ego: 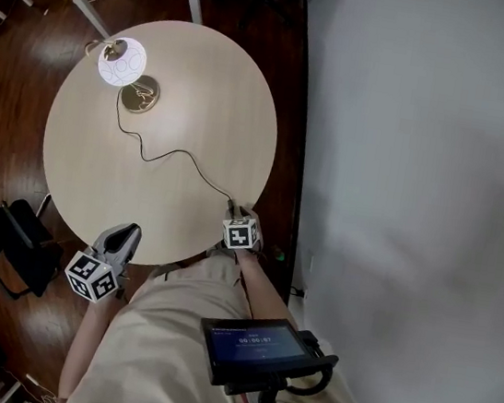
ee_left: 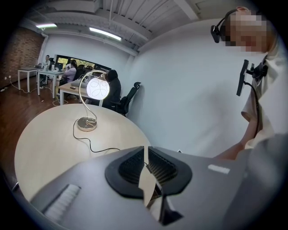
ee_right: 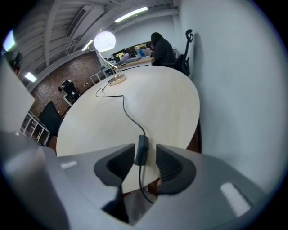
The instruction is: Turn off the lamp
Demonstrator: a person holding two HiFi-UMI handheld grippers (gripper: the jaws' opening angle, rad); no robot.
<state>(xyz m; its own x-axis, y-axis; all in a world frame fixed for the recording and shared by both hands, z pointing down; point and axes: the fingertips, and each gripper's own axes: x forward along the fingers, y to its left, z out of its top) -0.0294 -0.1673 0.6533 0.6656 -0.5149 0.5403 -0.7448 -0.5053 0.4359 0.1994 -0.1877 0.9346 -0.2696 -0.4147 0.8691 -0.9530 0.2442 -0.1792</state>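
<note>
Straddling the cord switch (ee_right: pixel 142 149) at the tabletop (ee_right: pixel 157 103) edge, the wide-open right gripper (ee_right: pixel 145 158), gripping nothing, should close squarely on it.

The lamp (ego: pixel 128 76), white globe lit up on a curved stem, is stood upright by the round table's (ego: pixel 204 77) far-left edge, black cord (ego: pixel 161 155) trailed to an inline switch (ee_right: pixel 141 149) near the opposite edge.

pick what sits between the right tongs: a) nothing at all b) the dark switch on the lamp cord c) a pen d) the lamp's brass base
B: in the right gripper view the dark switch on the lamp cord stands between the open right tongs, not yet pinched.
</note>
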